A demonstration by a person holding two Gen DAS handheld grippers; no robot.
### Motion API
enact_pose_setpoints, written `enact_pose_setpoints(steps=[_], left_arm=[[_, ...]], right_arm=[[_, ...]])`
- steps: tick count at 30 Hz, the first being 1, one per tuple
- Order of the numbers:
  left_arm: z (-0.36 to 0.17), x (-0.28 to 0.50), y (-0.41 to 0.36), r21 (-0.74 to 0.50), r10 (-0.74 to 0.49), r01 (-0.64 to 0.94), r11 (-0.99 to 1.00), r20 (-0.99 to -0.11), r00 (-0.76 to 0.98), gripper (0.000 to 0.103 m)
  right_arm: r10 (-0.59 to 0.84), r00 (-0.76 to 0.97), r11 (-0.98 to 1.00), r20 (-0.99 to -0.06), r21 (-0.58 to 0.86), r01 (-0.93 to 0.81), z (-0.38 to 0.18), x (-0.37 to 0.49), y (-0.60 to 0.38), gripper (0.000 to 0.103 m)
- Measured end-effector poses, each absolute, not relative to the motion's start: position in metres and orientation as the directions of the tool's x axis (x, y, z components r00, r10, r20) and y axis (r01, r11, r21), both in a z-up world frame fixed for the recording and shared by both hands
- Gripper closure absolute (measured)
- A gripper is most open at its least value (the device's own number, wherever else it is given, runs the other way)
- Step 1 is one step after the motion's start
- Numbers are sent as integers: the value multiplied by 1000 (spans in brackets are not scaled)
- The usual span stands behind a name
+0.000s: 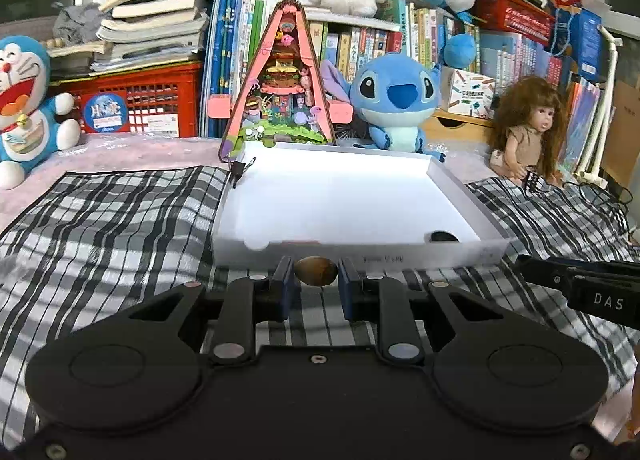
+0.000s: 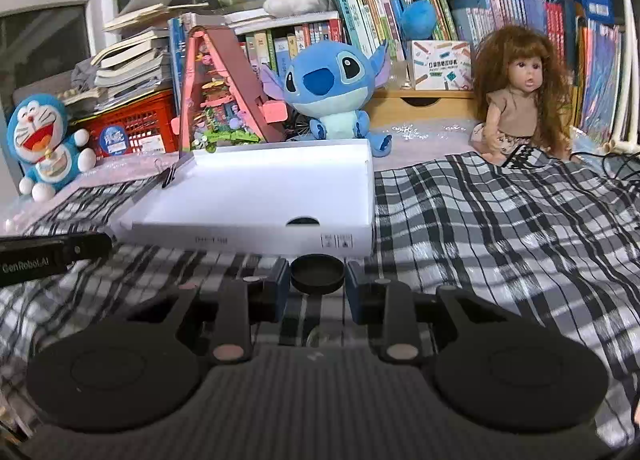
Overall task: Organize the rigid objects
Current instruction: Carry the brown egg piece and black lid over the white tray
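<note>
Pinching a brown oval stone [image 1: 316, 271] between its blue pads, the left gripper [image 1: 316, 280] hangs just in front of the near wall of the white tray [image 1: 440, 254], above the black-and-white plaid cloth [image 1: 120, 220]. The stone sits crosswise between the fingertips, touched on both sides. The right gripper [image 2: 317, 280] is clamped on a round black lid [image 2: 317, 273], held flat with its rim upward, also just before the tray's near wall [image 2: 260, 238], toward the tray's right corner.

The tray is a shallow white box lying on the cloth. A half-round notch is cut in its front wall, dark behind it. A black binder clip [image 2: 170, 176] grips its far left corner. In the left wrist view, the right gripper's black finger [image 1: 580, 280] reaches in from the right edge, level with the tray's front; in the right wrist view, the left gripper's finger [image 2: 52, 252] comes in from the left, near the tray's left front corner.

Behind the tray stands a pink triangular model house [image 1: 280, 80], touching the tray's far wall. A blue plush with big ears [image 1: 392, 100] sits just right of it. A long-haired doll [image 2: 516, 100] sits well to the right of the tray, and a blue cat plush [image 1: 24, 108] well to its left. Books and red crates [image 1: 140, 100] fill the background.
</note>
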State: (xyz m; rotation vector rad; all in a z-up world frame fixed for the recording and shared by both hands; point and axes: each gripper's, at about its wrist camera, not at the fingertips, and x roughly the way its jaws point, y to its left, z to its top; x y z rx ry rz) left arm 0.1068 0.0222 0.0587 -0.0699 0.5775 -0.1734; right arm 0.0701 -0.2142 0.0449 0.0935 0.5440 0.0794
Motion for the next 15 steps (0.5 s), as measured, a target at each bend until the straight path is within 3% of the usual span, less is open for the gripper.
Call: enact_pose_setpoints(steps=[8, 15], left_arm=[[72, 181, 21, -179, -213, 129, 975, -606, 766, 81], [51, 234, 19, -208, -195, 67, 976, -689, 698, 81]], right_arm=[[142, 793, 983, -593, 178, -44, 67, 140, -213, 68], [141, 733, 981, -665, 195, -12, 57, 192, -205, 68]])
